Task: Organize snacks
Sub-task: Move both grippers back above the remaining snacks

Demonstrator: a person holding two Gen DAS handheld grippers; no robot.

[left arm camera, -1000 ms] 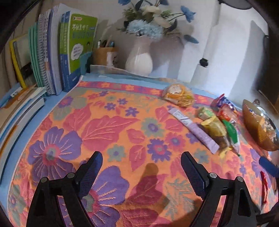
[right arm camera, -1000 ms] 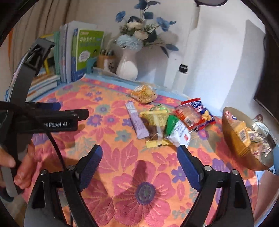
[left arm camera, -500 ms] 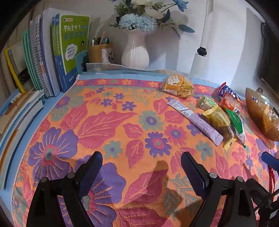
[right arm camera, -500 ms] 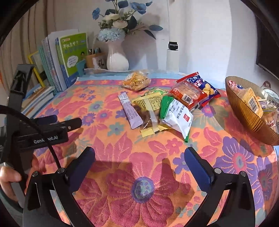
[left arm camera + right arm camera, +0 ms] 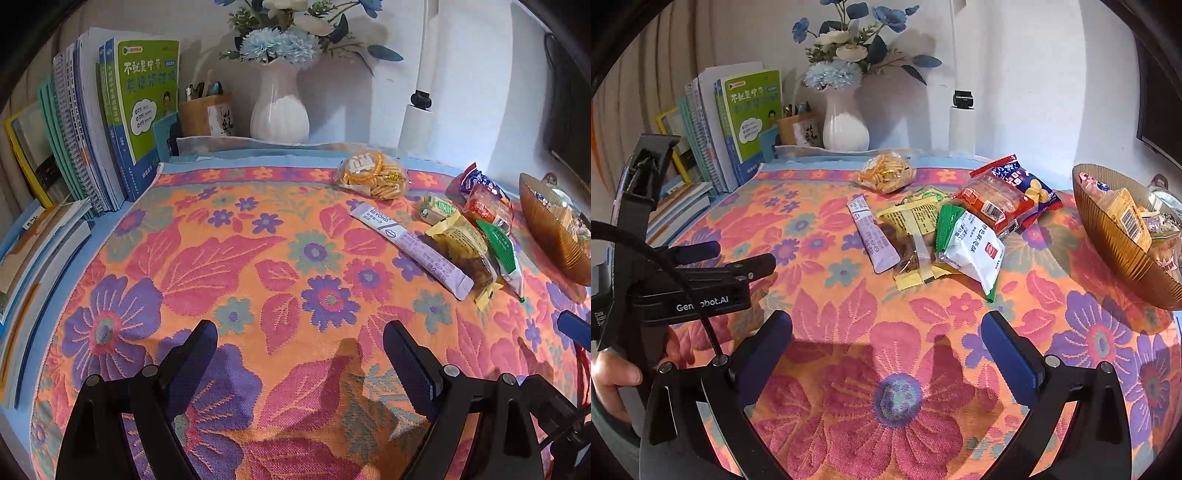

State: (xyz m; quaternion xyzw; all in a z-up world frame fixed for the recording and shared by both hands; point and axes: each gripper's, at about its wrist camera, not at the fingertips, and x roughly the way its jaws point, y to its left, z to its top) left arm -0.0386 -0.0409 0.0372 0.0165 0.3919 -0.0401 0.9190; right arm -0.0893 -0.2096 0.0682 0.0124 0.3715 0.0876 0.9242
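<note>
Snacks lie on the flowered cloth: a clear bag of biscuits (image 5: 373, 177) (image 5: 886, 173), a purple stick pack (image 5: 413, 247) (image 5: 873, 236), a yellow pack (image 5: 461, 243) (image 5: 916, 221), a green-and-white pack (image 5: 502, 254) (image 5: 971, 251) and a red pack (image 5: 487, 206) (image 5: 993, 203). An amber bowl (image 5: 554, 251) (image 5: 1115, 251) at the right holds several snacks. My left gripper (image 5: 301, 332) (image 5: 731, 258) hovers open over bare cloth, left of the snacks. My right gripper (image 5: 886, 321) is wide open, empty, a short way in front of the pile.
Books (image 5: 110, 122) stand along the left, with more stacked flat below them. A white vase (image 5: 280, 107) with blue flowers and a pen cup (image 5: 207, 114) stand at the back. A hand (image 5: 613, 373) holds the left gripper's handle.
The right gripper's jaws have spread wider. Both views have rolled to sit more level, and the right view now faces the snack pile more squarely. Nothing was picked up.
</note>
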